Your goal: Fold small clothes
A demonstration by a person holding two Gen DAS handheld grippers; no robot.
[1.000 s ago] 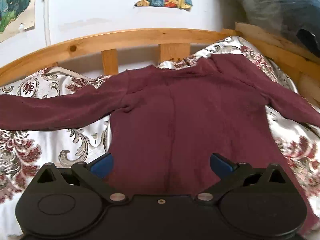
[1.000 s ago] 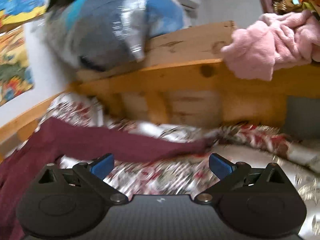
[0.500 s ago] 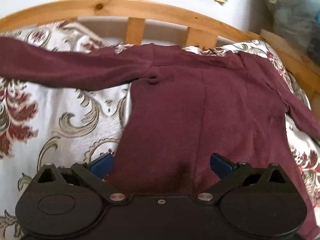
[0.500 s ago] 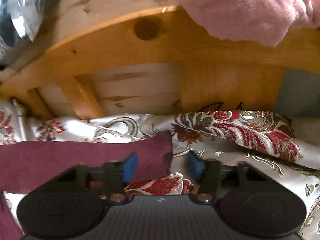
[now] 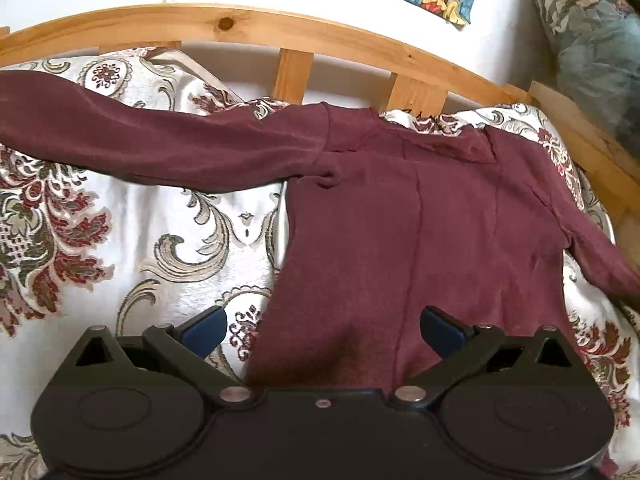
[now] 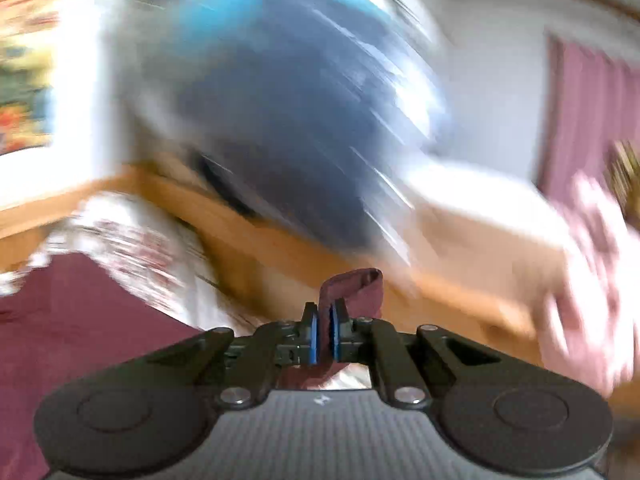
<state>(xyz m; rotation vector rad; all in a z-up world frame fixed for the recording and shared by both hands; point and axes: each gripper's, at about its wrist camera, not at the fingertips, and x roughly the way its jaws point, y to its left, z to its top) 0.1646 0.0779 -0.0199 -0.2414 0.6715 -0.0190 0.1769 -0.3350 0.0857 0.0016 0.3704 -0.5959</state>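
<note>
A maroon long-sleeved top (image 5: 400,232) lies flat on the patterned bedspread (image 5: 140,232), one sleeve stretched out to the left. My left gripper (image 5: 323,326) is open and hovers over the top's lower hem, near its left edge. My right gripper (image 6: 324,334) is shut on the cuff of the top's other sleeve (image 6: 354,286) and holds it lifted. The top's body (image 6: 80,320) shows at lower left of the blurred right wrist view.
A wooden bed rail (image 5: 280,28) runs along the far side with a white wall behind it. A blue-grey bundle (image 6: 288,120) sits on the wooden ledge at the right. Pink fluffy fabric (image 6: 580,280) hangs at the far right.
My right gripper has closed on the sleeve cuff and swung it up and away from the bedspread. My left gripper has shifted slightly left over the hem and stays open.
</note>
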